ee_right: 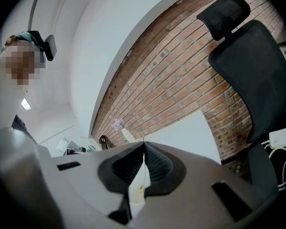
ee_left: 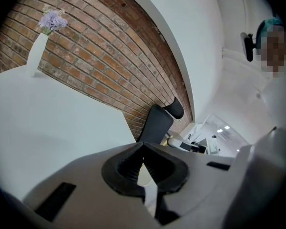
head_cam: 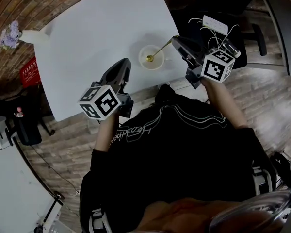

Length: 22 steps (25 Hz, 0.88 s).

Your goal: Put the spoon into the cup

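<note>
Item: the slim gold metal spoon [head_cam: 158, 50]. It runs at a slant from the right gripper [head_cam: 175, 40] down to the round white cup [head_cam: 157, 66]. In the head view its bowl lies within the cup's outline. I cannot tell whether it is below the rim or touching the bottom.

The cup stands near the front edge of the white surface [head_cam: 97, 28], upright, with nothing else touching it.

Right gripper: jaws closed on the spoon's handle end. The right gripper view shows the thin handle pinched between the pads.

Left gripper [head_cam: 126, 63]: jaws together with nothing between them, tip over the surface's near edge, left of the cup and apart from it.

Assessment: I judge the placing step is in hand and the task is nearly done. The next move calls for lowering the bowl fully inside, then parting the right jaws so the handle comes to rest on the rim. I would release gently, as a light cup may tip.

Elsewhere: a white vase of purple flowers [head_cam: 30, 35] stands at the far corner, well apart.
</note>
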Each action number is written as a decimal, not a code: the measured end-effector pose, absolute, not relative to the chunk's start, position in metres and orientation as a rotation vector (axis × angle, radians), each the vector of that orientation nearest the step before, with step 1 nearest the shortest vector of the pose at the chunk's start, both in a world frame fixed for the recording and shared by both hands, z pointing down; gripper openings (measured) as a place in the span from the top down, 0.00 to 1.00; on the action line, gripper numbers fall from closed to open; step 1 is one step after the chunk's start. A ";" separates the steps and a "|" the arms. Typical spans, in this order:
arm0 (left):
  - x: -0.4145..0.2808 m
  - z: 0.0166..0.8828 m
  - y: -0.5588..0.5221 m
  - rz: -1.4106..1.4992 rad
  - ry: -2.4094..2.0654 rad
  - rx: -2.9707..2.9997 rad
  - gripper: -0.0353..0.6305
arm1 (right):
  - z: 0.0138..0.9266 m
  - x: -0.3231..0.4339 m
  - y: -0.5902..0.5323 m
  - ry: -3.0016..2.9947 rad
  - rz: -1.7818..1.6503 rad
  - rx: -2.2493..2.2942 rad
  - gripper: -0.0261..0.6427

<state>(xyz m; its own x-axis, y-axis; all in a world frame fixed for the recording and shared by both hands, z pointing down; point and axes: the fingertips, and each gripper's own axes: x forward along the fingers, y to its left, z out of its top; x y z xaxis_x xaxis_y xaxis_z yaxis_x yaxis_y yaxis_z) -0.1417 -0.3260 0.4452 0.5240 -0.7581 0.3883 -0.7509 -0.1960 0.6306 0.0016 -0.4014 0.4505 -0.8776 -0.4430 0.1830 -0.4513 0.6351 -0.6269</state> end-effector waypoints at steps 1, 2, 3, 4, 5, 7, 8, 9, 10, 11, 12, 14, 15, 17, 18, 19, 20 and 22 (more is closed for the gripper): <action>-0.143 0.448 -0.327 -0.007 -1.230 1.946 0.94 | 0.455 0.001 -0.401 -2.818 1.093 0.772 0.96; -0.143 0.451 -0.328 -0.002 -1.228 1.941 0.94 | 0.459 0.000 -0.402 -2.809 1.098 0.771 0.96; -0.144 0.454 -0.329 0.004 -1.227 1.935 0.94 | 0.463 -0.001 -0.402 -2.801 1.103 0.770 0.96; -0.145 0.458 -0.329 0.010 -1.226 1.929 0.94 | 0.466 -0.002 -0.402 -2.796 1.107 0.769 0.96; -0.145 0.461 -0.329 0.015 -1.225 1.923 0.94 | 0.469 -0.003 -0.402 -2.792 1.110 0.768 0.96; -0.146 0.468 -0.328 0.022 -1.223 1.909 0.94 | 0.475 -0.005 -0.402 -2.784 1.112 0.766 0.96; -0.147 0.471 -0.328 0.025 -1.221 1.902 0.94 | 0.478 -0.005 -0.402 -2.781 1.114 0.765 0.96; -0.146 0.474 -0.328 0.028 -1.219 1.896 0.94 | 0.481 -0.006 -0.402 -2.778 1.117 0.764 0.96; -0.146 0.477 -0.328 0.032 -1.216 1.891 0.94 | 0.484 -0.007 -0.402 -2.775 1.120 0.762 0.96; -0.146 0.480 -0.328 0.035 -1.213 1.887 0.94 | 0.486 -0.008 -0.402 -2.771 1.124 0.759 0.96; -0.146 0.483 -0.328 0.039 -1.210 1.884 0.94 | 0.489 -0.009 -0.401 -2.766 1.127 0.755 0.96; -0.148 0.487 -0.328 0.049 -1.208 1.879 0.94 | 0.494 -0.013 -0.401 -2.757 1.131 0.749 0.96; -0.150 0.489 -0.328 0.053 -1.209 1.876 0.94 | 0.496 -0.015 -0.401 -2.754 1.133 0.747 0.96; -0.153 0.494 -0.328 0.058 -1.212 1.866 0.94 | 0.500 -0.017 -0.401 -2.749 1.139 0.745 0.96; -0.153 0.496 -0.328 0.058 -1.213 1.860 0.94 | 0.502 -0.017 -0.401 -2.747 1.139 0.743 0.96; -0.153 0.497 -0.328 0.058 -1.214 1.855 0.94 | 0.504 -0.017 -0.400 -2.744 1.138 0.741 0.96; -0.152 0.499 -0.328 0.058 -1.213 1.852 0.94 | 0.505 -0.017 -0.400 -2.742 1.135 0.738 0.96; -0.151 0.501 -0.328 0.061 -1.210 1.848 0.94 | 0.507 -0.017 -0.400 -2.741 1.129 0.731 0.96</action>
